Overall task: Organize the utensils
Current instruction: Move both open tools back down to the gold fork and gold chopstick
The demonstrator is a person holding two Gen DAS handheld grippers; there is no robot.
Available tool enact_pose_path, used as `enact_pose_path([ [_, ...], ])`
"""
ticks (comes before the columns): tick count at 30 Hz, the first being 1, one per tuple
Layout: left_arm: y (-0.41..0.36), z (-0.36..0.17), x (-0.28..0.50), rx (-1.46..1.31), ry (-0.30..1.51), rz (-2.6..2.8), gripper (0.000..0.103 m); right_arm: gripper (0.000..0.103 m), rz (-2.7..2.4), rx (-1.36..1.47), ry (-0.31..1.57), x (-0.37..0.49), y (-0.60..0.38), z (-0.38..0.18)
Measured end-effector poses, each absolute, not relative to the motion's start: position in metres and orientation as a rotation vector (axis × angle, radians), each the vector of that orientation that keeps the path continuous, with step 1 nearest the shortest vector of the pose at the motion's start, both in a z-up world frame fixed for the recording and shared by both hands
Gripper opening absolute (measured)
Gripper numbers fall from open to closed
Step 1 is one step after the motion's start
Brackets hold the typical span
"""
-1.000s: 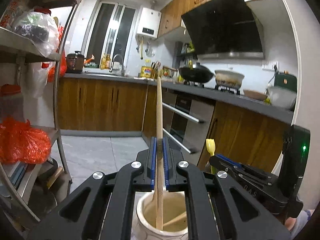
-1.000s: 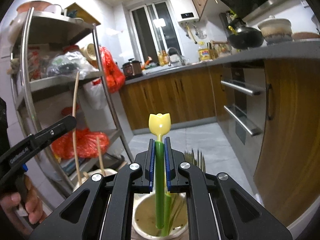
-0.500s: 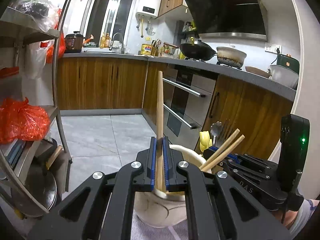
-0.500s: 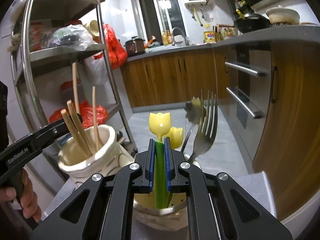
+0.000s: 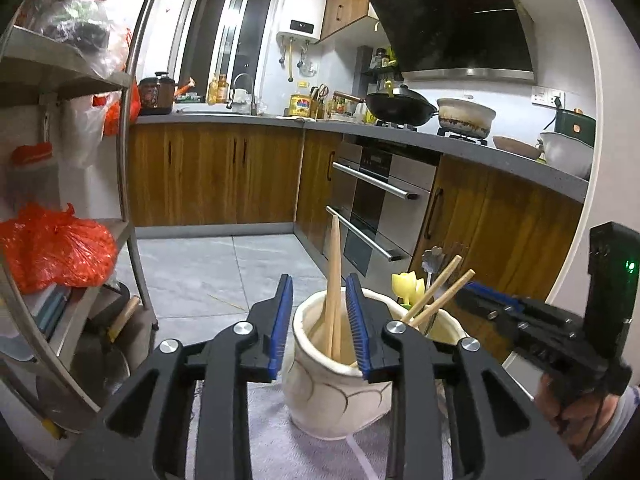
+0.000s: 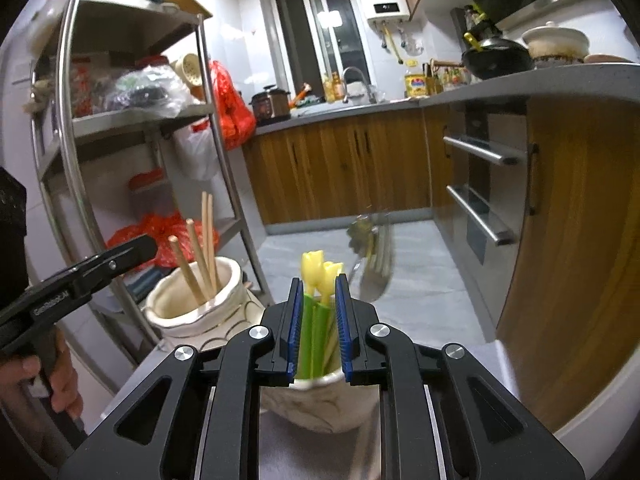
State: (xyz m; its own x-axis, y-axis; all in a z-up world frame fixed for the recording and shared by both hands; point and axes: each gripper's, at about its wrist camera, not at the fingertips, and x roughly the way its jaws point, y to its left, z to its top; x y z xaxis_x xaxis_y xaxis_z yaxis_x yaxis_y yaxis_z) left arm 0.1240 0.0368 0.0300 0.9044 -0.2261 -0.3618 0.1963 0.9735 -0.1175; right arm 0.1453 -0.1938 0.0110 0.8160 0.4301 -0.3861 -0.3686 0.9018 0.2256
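standing in a cream jar [image 5: 332, 392] are the wooden chopsticks [image 5: 333, 292], framed by the left gripper [image 5: 320, 320] with jaws apart, while the right gripper [image 6: 318, 320], jaws likewise parted, brackets tulip-topped green utensils [image 6: 316, 304] in a second jar [image 6: 320, 404].

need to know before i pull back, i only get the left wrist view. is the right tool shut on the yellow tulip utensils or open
observer: open. The right tool has a pad on either side of the green handles, with gaps showing.
operator: are those handles down in a jar
observer: yes, they stand in the second jar, directly below the tool.
operator: anything else in that jar
observer: a metal fork, tines up and blurred, just behind the tulip tops.
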Motion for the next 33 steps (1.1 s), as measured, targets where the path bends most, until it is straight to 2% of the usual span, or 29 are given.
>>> enact_pose_path([
  [4, 0.042, 0.035, 0.106, -0.057, 0.37, -0.208, 0.03, 0.018, 0.42, 0.122, 0.435, 0.128, -0.206, 0.02],
  [7, 0.047, 0.035, 0.089, -0.058, 0.363, -0.198, 0.031, 0.026, 0.428, 0.115, 0.437, 0.112, -0.214, 0.023],
  [12, 0.053, 0.022, 0.063, -0.096, 0.405, -0.211, 0.031, 0.029, 0.441, 0.11, 0.45, 0.092, -0.221, 0.02],
  [14, 0.052, 0.019, 0.058, -0.098, 0.423, -0.223, 0.032, 0.038, 0.451, 0.107, 0.458, 0.085, -0.221, 0.017],
  [16, 0.053, 0.018, 0.053, -0.097, 0.435, -0.228, 0.041, 0.045, 0.457, 0.085, 0.47, 0.078, -0.22, 0.012],
  [18, 0.055, 0.021, 0.05, -0.108, 0.43, -0.231, 0.058, 0.055, 0.456, 0.072, 0.482, 0.074, -0.22, 0.009],
  [19, 0.055, 0.022, 0.047, -0.112, 0.423, -0.227, 0.062, 0.064, 0.454, 0.072, 0.492, 0.073, -0.22, 0.007],
  [20, 0.055, 0.022, 0.046, -0.113, 0.422, -0.223, 0.071, 0.075, 0.452, 0.077, 0.501, 0.072, -0.221, 0.005],
  [21, 0.054, 0.022, 0.046, -0.111, 0.423, -0.219, 0.083, 0.082, 0.451, 0.081, 0.507, 0.072, -0.221, 0.004],
  [22, 0.053, 0.021, 0.044, -0.103, 0.422, -0.207, 0.088, 0.092, 0.448, 0.086, 0.51, 0.07, -0.222, 0.004],
  [23, 0.052, 0.02, 0.043, -0.093, 0.418, -0.195, 0.097, 0.095, 0.446, 0.085, 0.512, 0.069, -0.223, 0.004],
  [33, 0.047, 0.001, 0.039, -0.046, 0.478, -0.16, 0.097, 0.098, 0.403, 0.021, 0.577, 0.055, -0.237, -0.015],
])
